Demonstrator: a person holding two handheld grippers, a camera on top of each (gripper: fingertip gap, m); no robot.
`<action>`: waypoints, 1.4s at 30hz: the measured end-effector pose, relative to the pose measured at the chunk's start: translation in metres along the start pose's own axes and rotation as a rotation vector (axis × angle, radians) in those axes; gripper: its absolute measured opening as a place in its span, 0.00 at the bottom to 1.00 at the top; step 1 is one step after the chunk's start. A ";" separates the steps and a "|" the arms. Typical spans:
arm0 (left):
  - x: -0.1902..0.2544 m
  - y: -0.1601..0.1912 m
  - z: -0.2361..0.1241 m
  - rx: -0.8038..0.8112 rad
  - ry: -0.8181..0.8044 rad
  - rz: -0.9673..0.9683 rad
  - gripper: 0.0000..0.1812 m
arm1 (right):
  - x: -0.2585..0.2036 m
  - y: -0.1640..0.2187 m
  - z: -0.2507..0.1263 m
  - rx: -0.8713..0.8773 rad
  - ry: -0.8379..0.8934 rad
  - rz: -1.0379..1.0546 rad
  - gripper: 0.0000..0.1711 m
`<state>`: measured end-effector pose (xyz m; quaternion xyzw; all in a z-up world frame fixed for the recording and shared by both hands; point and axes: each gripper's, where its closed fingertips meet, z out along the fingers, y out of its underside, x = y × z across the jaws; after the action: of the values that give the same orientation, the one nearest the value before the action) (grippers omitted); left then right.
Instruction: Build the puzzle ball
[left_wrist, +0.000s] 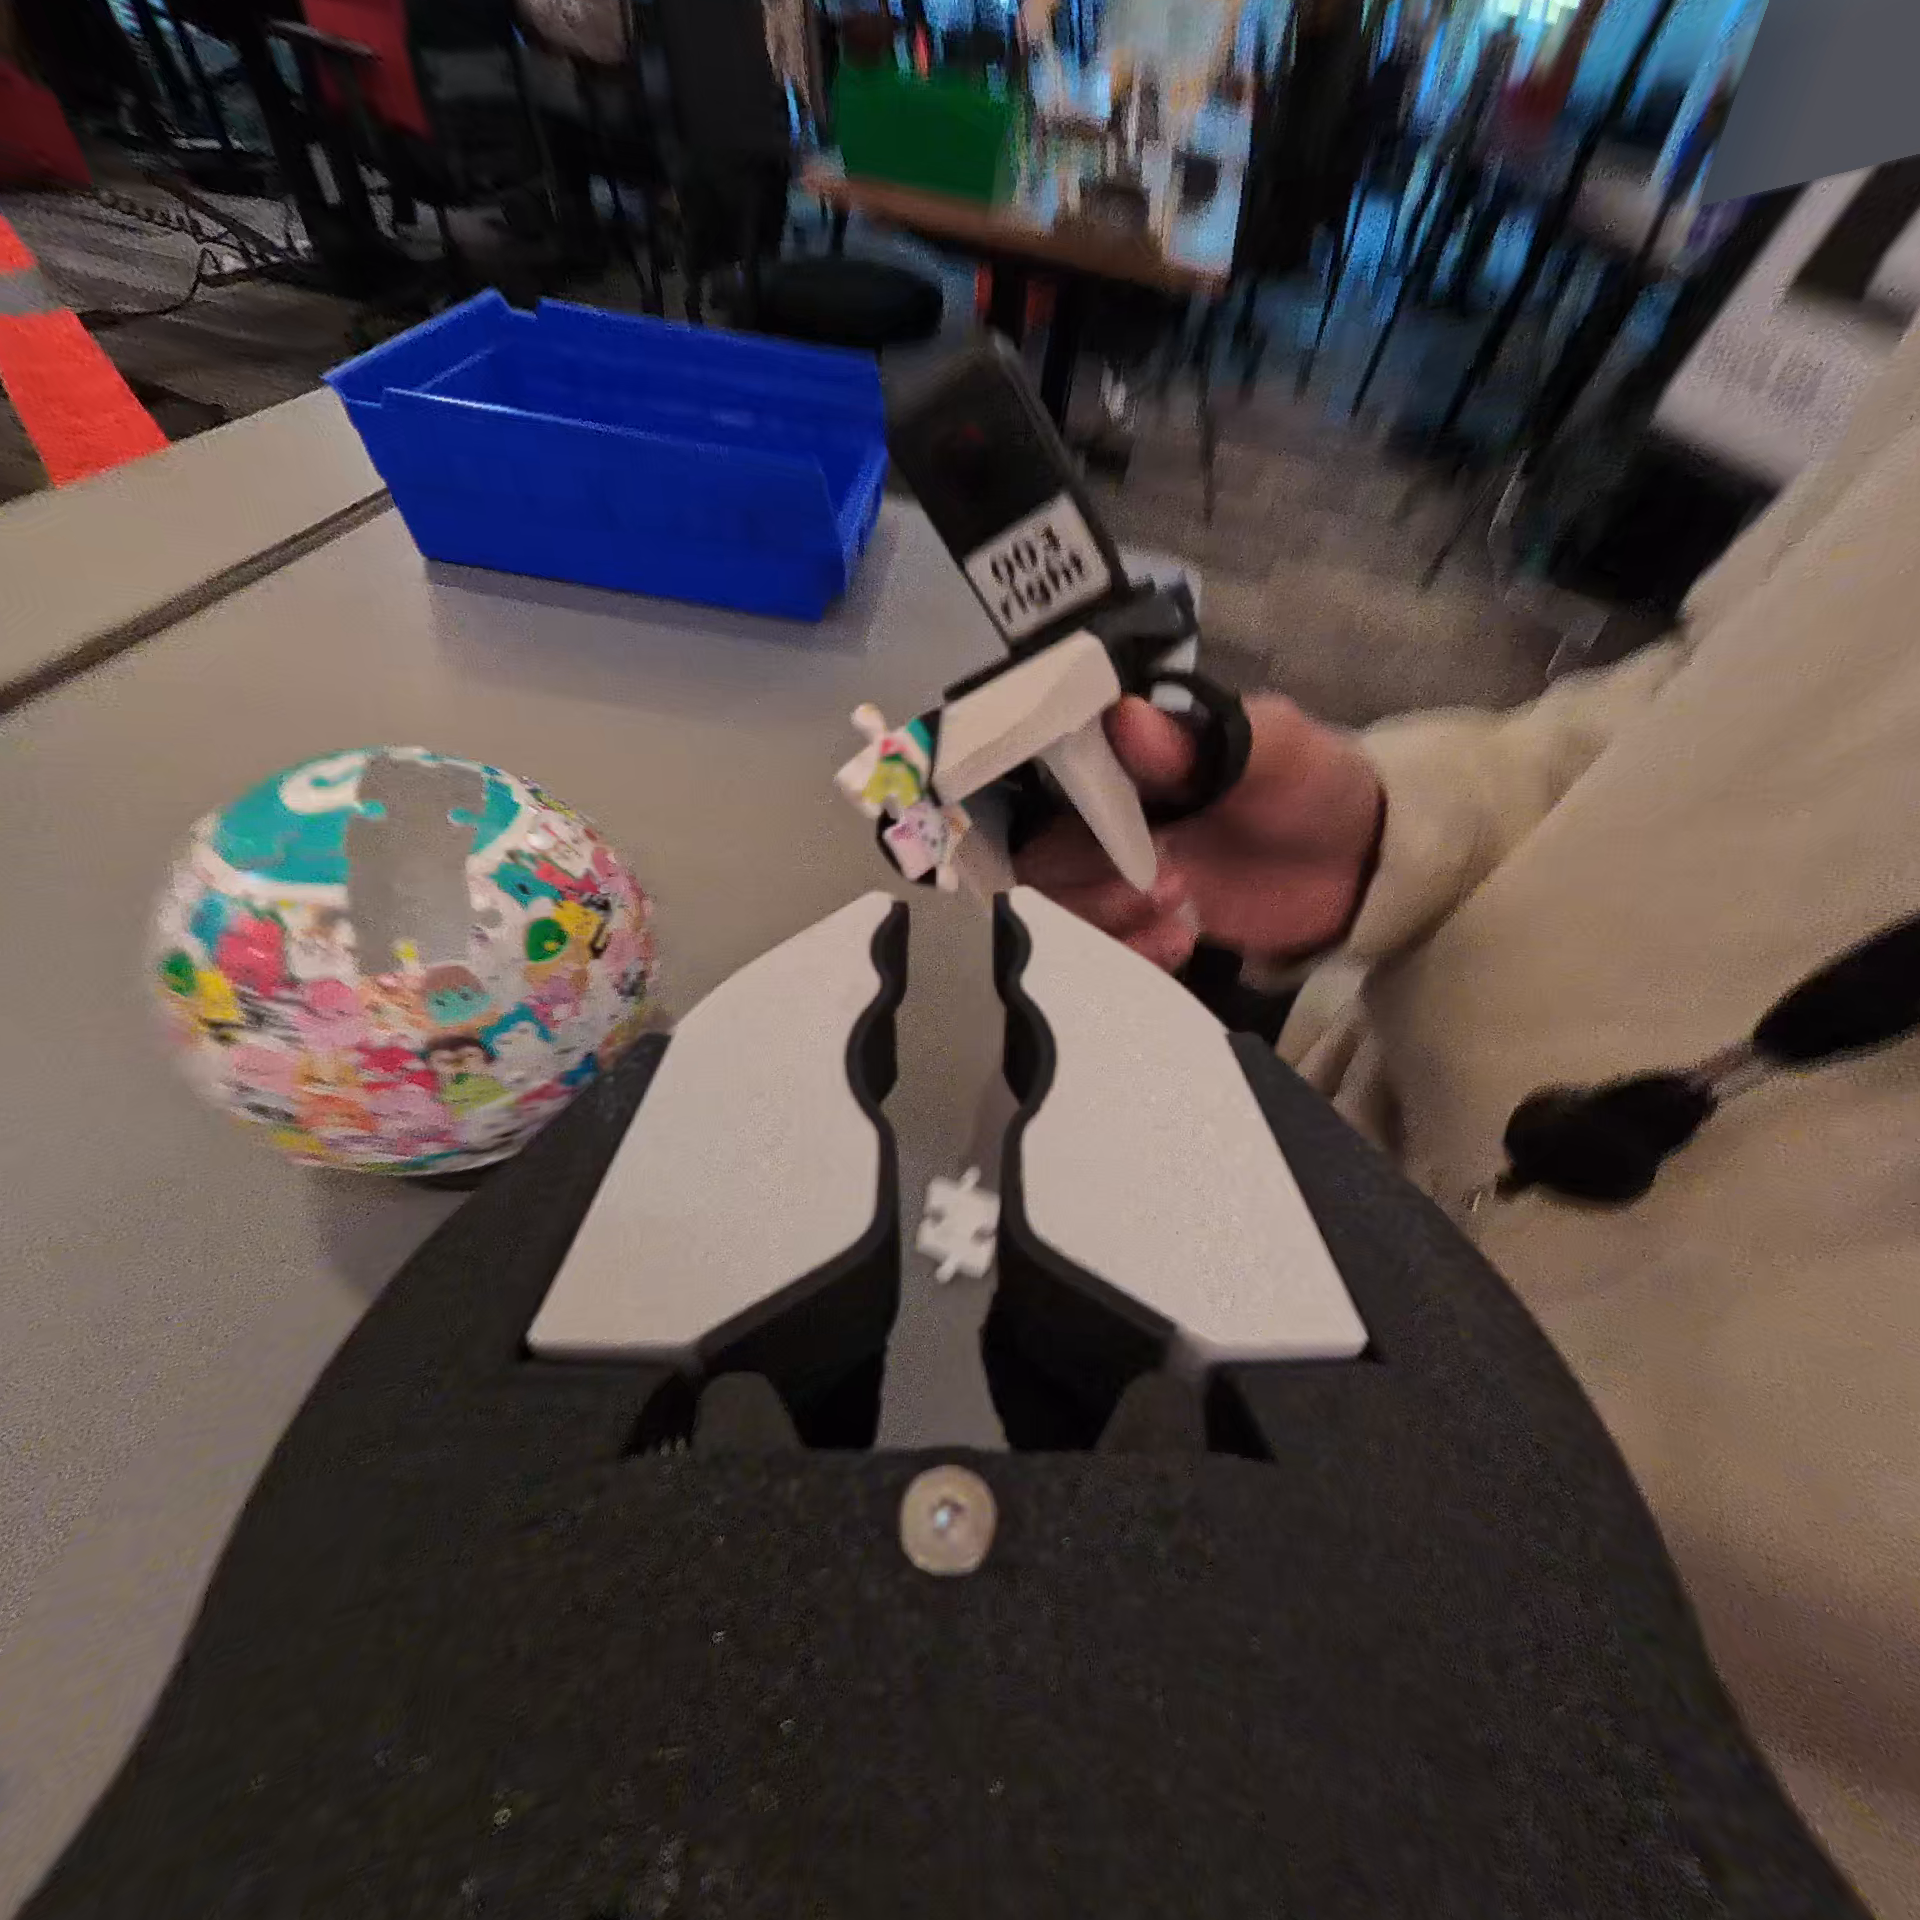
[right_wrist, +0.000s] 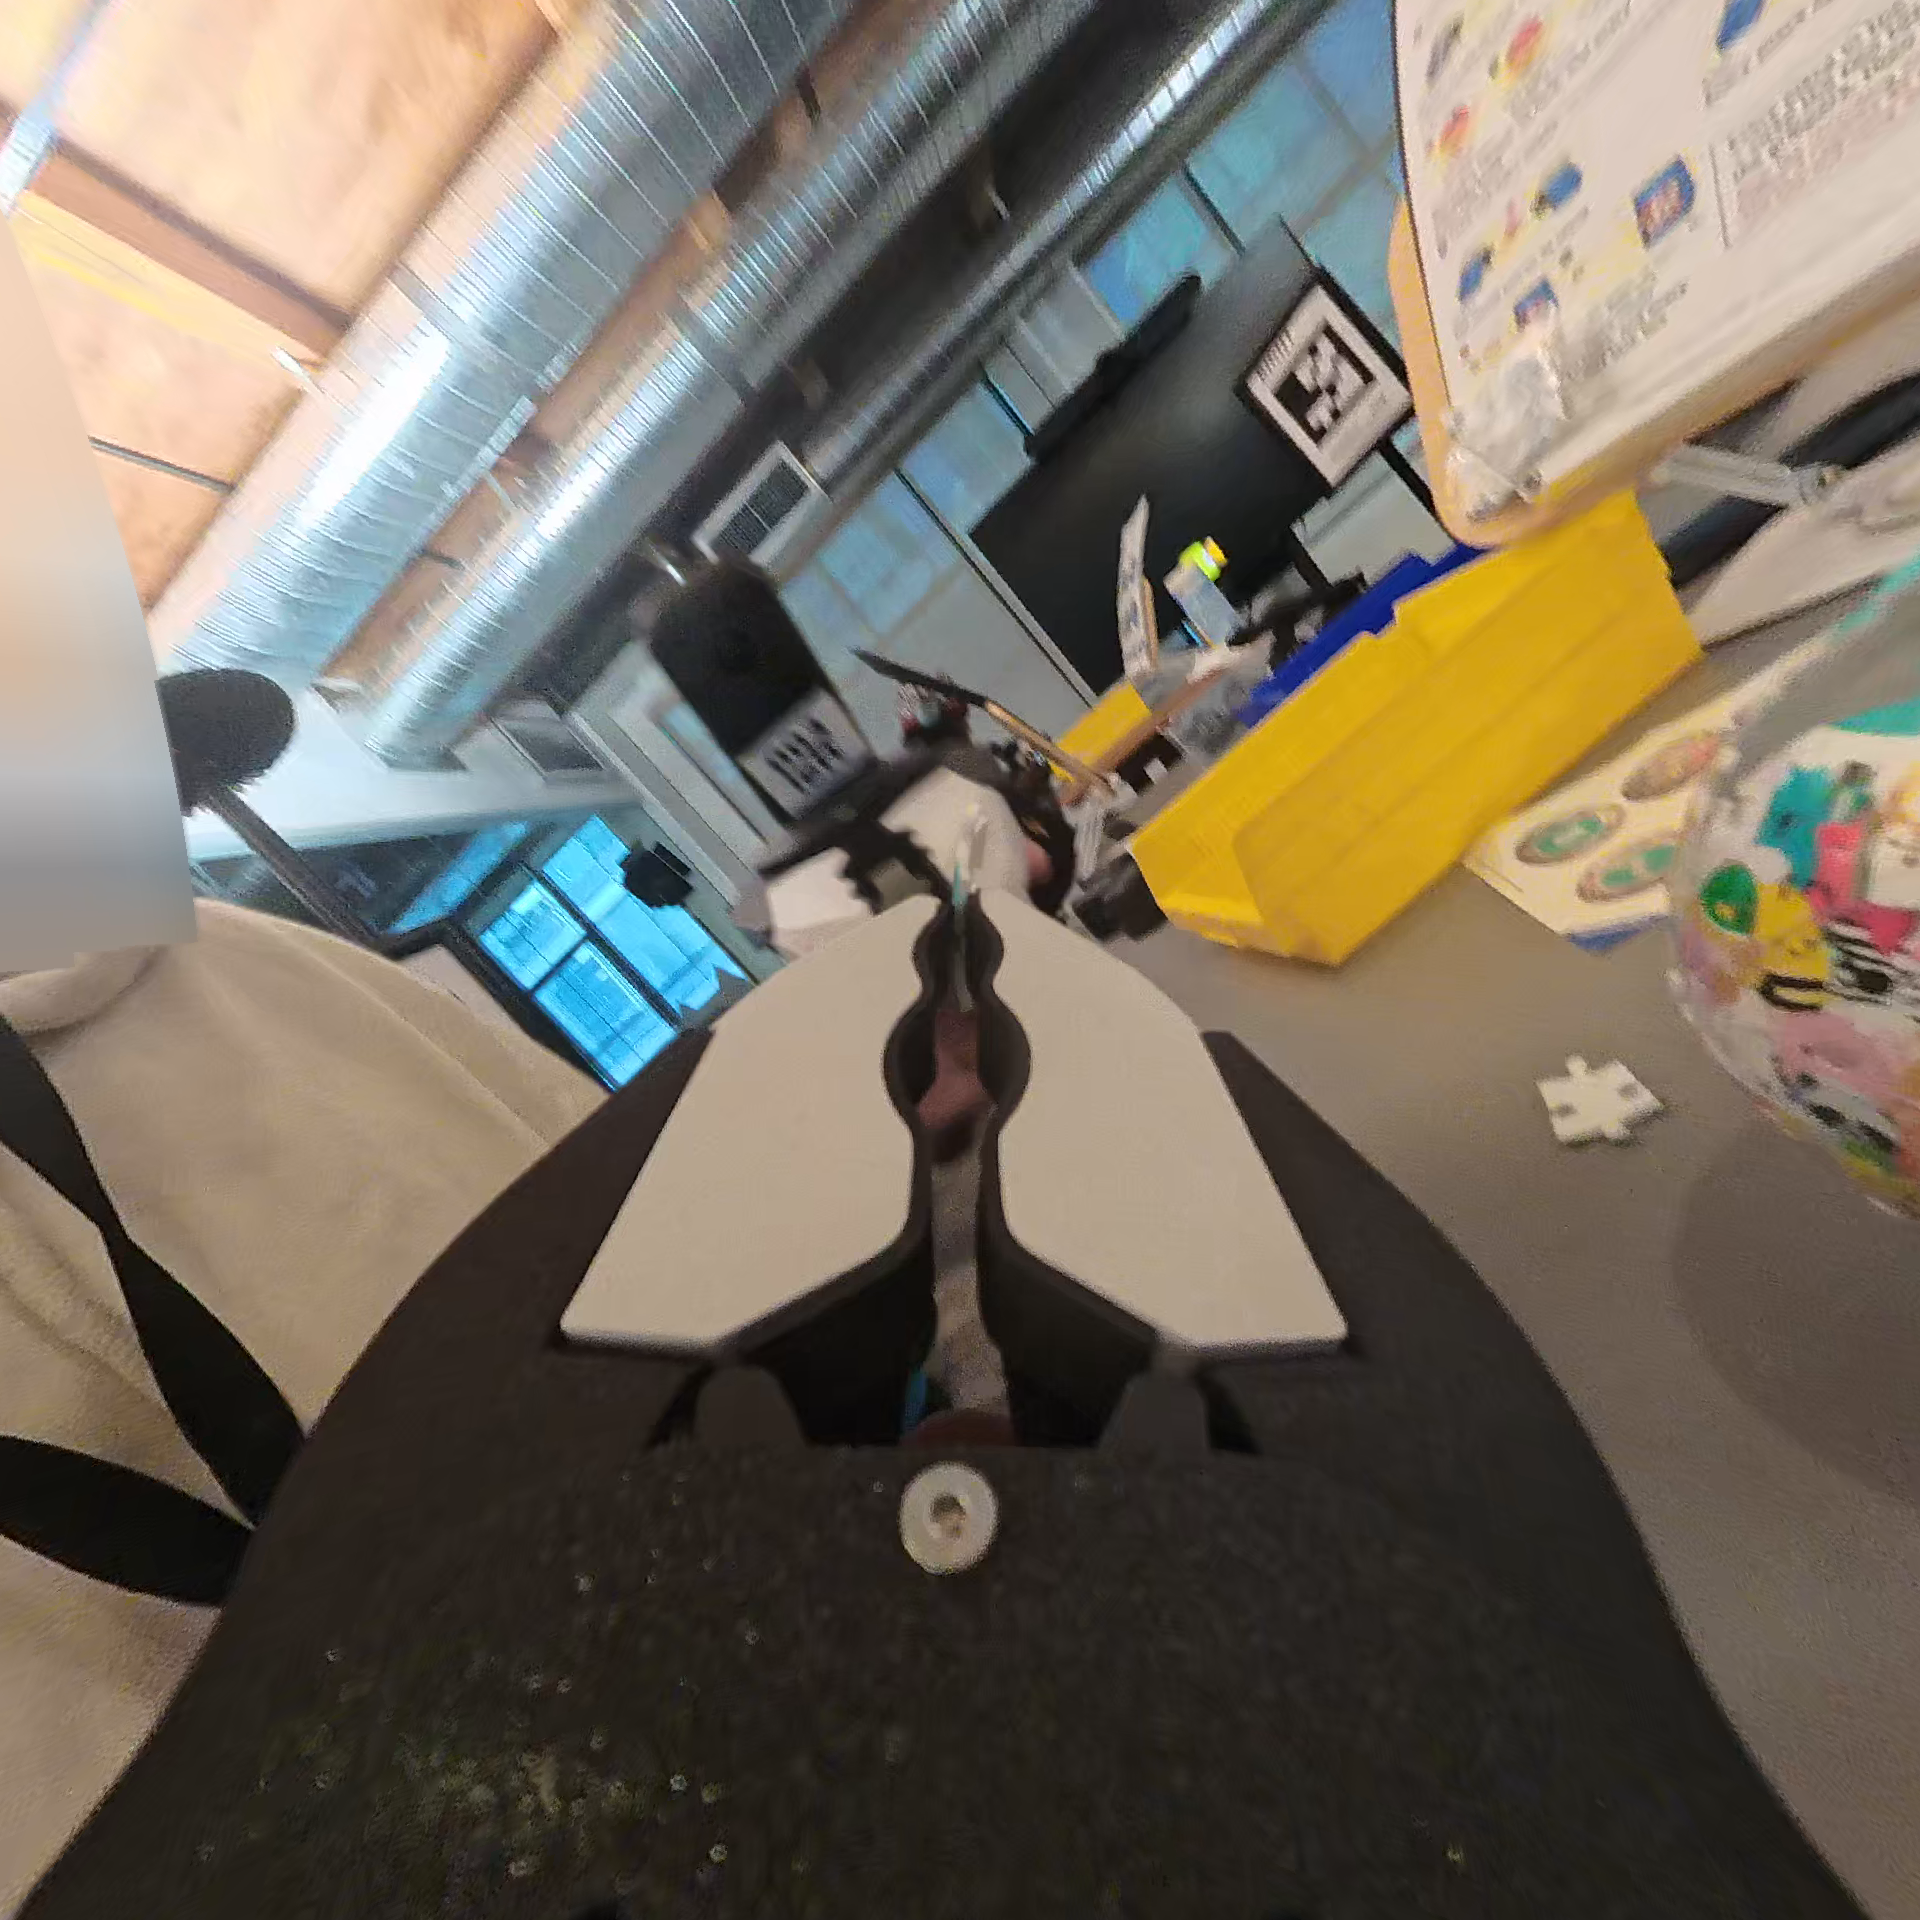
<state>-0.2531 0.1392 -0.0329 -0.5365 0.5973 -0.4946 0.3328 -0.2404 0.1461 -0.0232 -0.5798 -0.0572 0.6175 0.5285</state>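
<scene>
- While the puzzle ball (left_wrist: 400, 961) sits on the grey surface (left_wrist: 644, 707), it shows a gap near its top where pieces are missing. The gap runs long from 12 o'clock down to 6 o'clock in the left wrist view.
- The right gripper (left_wrist: 909, 821) is held up in the air by a hand (left_wrist: 1257, 831). Its fingers are pinched tight on a colourful piece (left_wrist: 899, 800). In the right wrist view you see that piece edge-on, a thin sliver sticking out past the tips.
- From the held piece, the ball lies at about 8 o'clock in the left wrist view, lower down and well apart. I think the piece must swing that way and turn flat to match the gap.
- The left gripper (left_wrist: 945, 909) holds nothing. Its fingers are a little apart, with the surface showing between them.
- A white piece (left_wrist: 958, 1226) lies loose on the surface, seen in that narrow space between the left fingers. It is face down, I think.
- The ball is at 10 o'clock from the left gripper, and it looks nearer to it than to the right one. So the left could steady the ball.
- A blue bin (left_wrist: 623, 468) stands behind the ball at 12 o'clock, well apart.
</scene>
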 end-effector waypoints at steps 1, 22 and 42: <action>-0.003 0.001 0.003 0.060 -0.004 -0.073 0.09 | -0.005 -0.003 0.002 0.047 -0.042 0.006 0.01; -0.012 -0.008 0.003 0.381 0.142 -0.462 0.01 | 0.008 0.004 0.005 -0.179 0.010 -0.123 0.00; -0.042 -0.025 -0.003 0.764 0.206 -0.629 0.01 | 0.023 -0.016 0.022 -0.243 0.027 0.034 0.01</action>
<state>-0.2399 0.1822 -0.0133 -0.4788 0.2128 -0.8045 0.2796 -0.2431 0.1821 -0.0205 -0.6489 -0.1145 0.6070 0.4443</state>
